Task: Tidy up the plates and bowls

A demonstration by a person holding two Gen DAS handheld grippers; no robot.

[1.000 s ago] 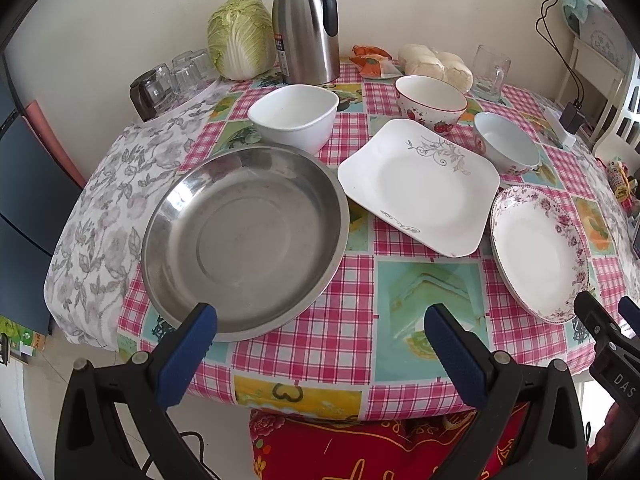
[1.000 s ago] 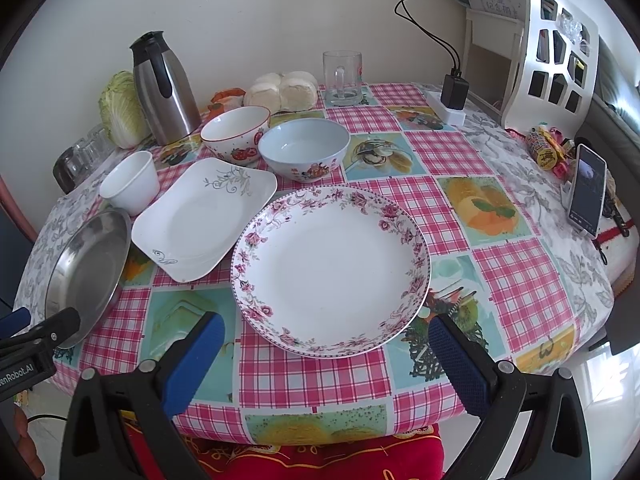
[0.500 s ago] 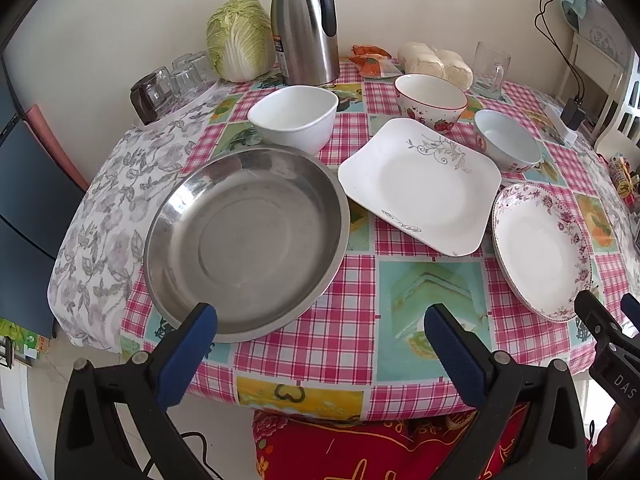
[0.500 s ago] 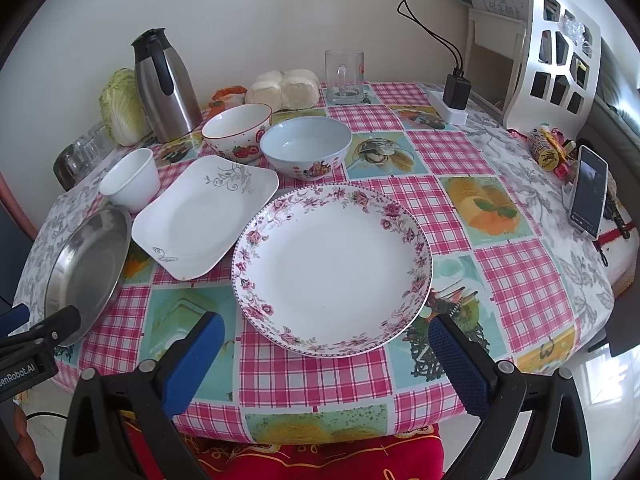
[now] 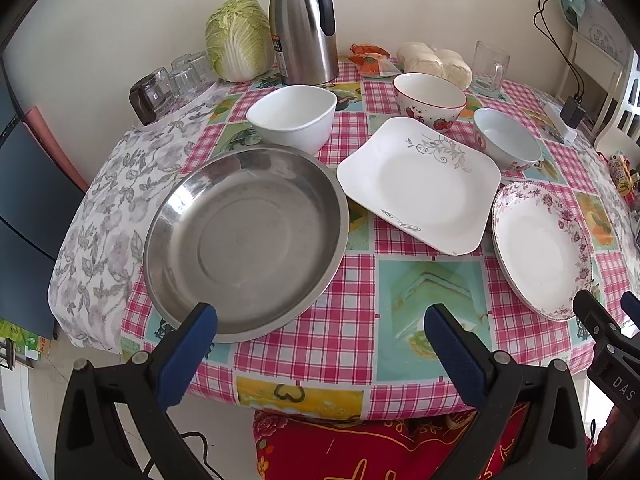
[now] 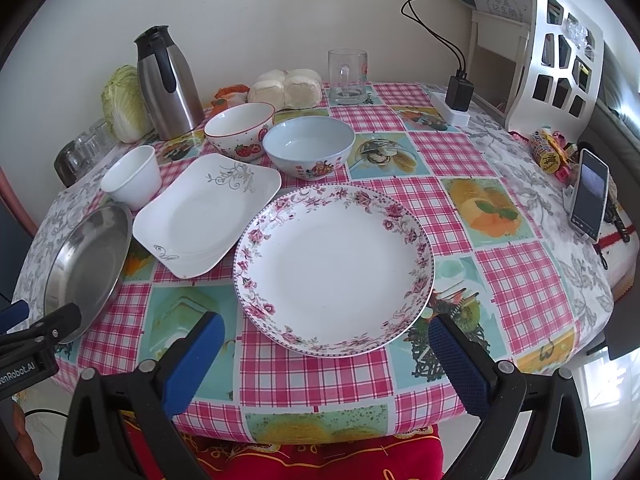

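Note:
A round steel plate [image 5: 244,240] lies at the table's near left, just ahead of my open left gripper [image 5: 320,344]. Beside it are a square white plate [image 5: 420,188] and a round floral-rimmed plate [image 6: 334,268], which lies right in front of my open right gripper [image 6: 326,356]. Behind them stand a plain white bowl [image 5: 292,116], a strawberry-patterned bowl [image 6: 240,128] and a pale blue bowl [image 6: 310,150]. Both grippers hover off the table's front edge and hold nothing.
At the back stand a steel thermos jug [image 5: 304,24], a cabbage [image 5: 238,38], a glass mug [image 6: 347,76], buns [image 6: 286,88] and several glasses [image 5: 168,84]. A phone [image 6: 590,196] leans at the right edge. A red cushioned seat [image 6: 304,460] is below the table edge.
Both views have shifted slightly; the table's contents sit a little higher and closer in frame. Nothing on the table has moved and both grippers stay open.

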